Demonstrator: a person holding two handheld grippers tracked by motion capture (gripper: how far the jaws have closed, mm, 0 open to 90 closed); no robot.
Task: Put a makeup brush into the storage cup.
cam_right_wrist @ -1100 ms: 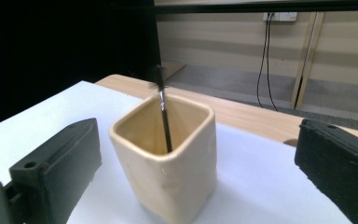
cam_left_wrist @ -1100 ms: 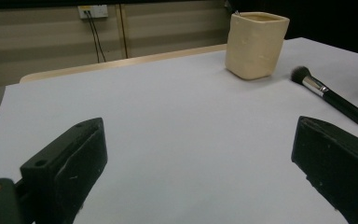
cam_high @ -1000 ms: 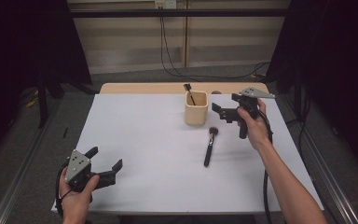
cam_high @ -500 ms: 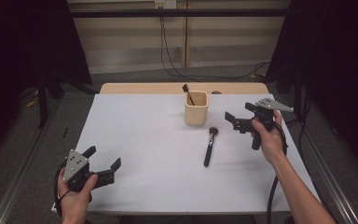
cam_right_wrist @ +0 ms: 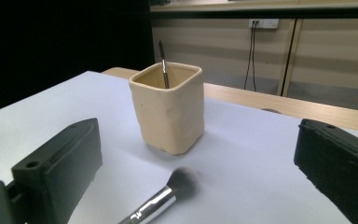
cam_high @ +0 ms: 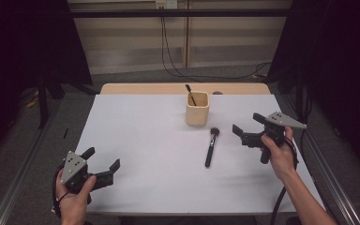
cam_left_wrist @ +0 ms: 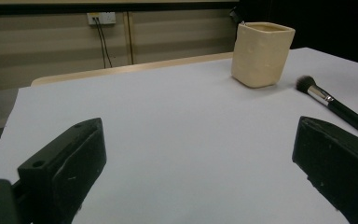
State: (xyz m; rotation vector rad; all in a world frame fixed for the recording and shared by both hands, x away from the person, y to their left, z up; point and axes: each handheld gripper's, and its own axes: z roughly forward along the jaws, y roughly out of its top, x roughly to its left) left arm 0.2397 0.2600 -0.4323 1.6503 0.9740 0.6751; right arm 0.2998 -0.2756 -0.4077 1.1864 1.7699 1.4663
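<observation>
One thin brush (cam_high: 190,94) already stands in the cup (cam_high: 197,114), while the makeup brush (cam_high: 210,148) lies at its 6 o'clock, ungrasped, both the right tool (cam_high: 247,127) and left tool (cam_high: 102,162) spread apart.

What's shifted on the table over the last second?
The right gripper drew back from beside the cream cup toward the person and the table's right edge, fingers open and empty. The left gripper, the makeup brush lying on the table and the cup stayed put.
</observation>
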